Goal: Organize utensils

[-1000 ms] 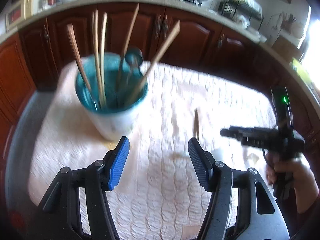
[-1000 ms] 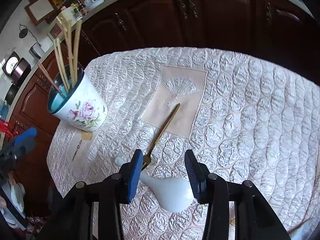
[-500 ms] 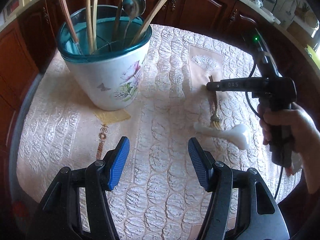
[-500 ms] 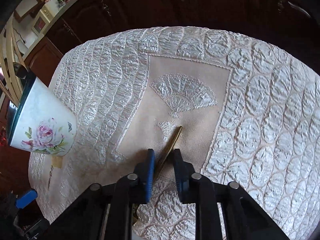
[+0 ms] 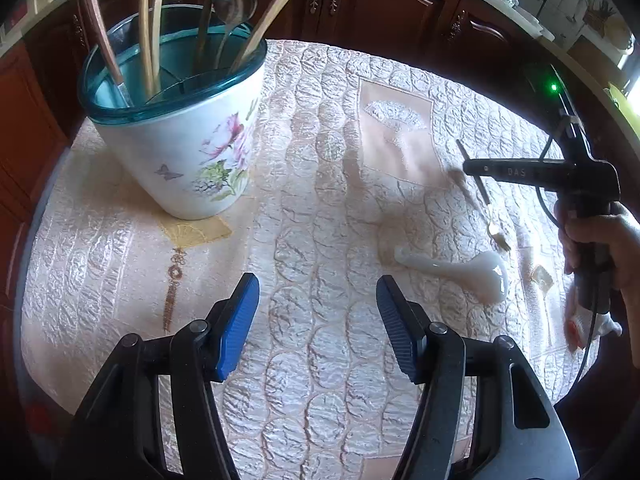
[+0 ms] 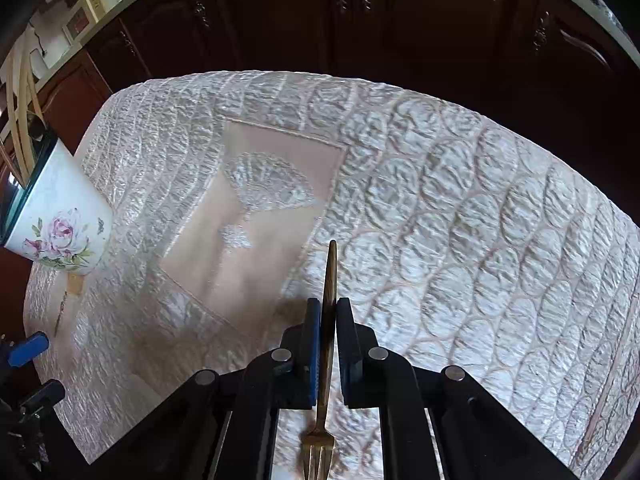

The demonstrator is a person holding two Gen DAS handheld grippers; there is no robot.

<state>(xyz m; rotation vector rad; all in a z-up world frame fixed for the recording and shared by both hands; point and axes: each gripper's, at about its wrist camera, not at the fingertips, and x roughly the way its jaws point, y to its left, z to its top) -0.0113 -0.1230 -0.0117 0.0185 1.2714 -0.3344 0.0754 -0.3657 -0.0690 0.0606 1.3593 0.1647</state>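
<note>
Right gripper point(image 6: 328, 322) fingers clamp the gold fork point(image 6: 329, 280); next, carry it to the floral pot point(image 6: 60, 216) at left; left gripper point(image 5: 318, 320) fingers apart

One marking can be read — pale letters "DAS" on the black bar of the right gripper point(image 5: 472, 168), at the right of the left wrist view. The small labels on the far counter are too blurred to read.

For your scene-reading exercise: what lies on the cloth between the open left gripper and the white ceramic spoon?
Only bare quilted tablecloth between the left gripper and the white ceramic spoon, seen in the left wrist view.
</note>
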